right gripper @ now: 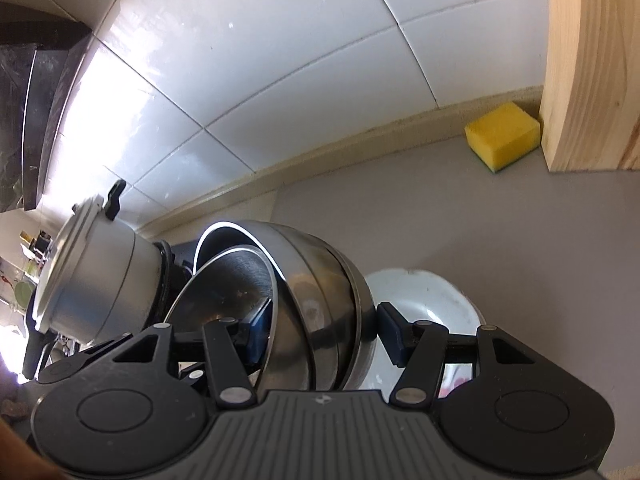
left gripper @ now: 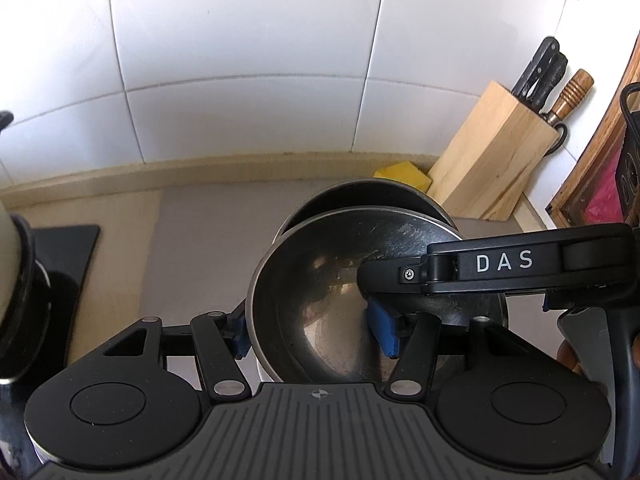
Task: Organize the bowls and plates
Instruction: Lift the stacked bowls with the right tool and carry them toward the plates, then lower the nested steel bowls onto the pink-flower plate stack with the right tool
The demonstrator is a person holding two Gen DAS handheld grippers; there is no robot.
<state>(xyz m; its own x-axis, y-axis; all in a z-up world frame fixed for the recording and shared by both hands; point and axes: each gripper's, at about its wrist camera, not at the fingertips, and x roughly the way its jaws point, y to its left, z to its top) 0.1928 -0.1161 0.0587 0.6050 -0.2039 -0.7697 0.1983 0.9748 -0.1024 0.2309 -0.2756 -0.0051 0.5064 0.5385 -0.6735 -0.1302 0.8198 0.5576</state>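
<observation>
Nested steel bowls fill both views. In the left wrist view the top steel bowl (left gripper: pixel 340 312) sits tilted in a darker bowl (left gripper: pixel 360 196). My left gripper (left gripper: pixel 316 330) straddles the top bowl's near left rim, one blue pad (left gripper: pixel 239 338) outside, one (left gripper: pixel 384 330) inside, the jaws wide apart. My right gripper (right gripper: pixel 322 334) reaches in from the right; its jaws span the bowl stack (right gripper: pixel 320 292), one blue pad (right gripper: pixel 256 336) inside the top bowl, one (right gripper: pixel 394 336) outside. Firm contact is unclear. A white bowl (right gripper: pixel 432 300) lies under the stack.
A wooden knife block (left gripper: pixel 492 160) and a yellow sponge (right gripper: pixel 502 134) stand at the back right by the tiled wall. A pressure cooker (right gripper: pixel 96 268) sits on the black stove (left gripper: pixel 60 256) at the left. The grey countertop (right gripper: pixel 480 220) stretches behind the bowls.
</observation>
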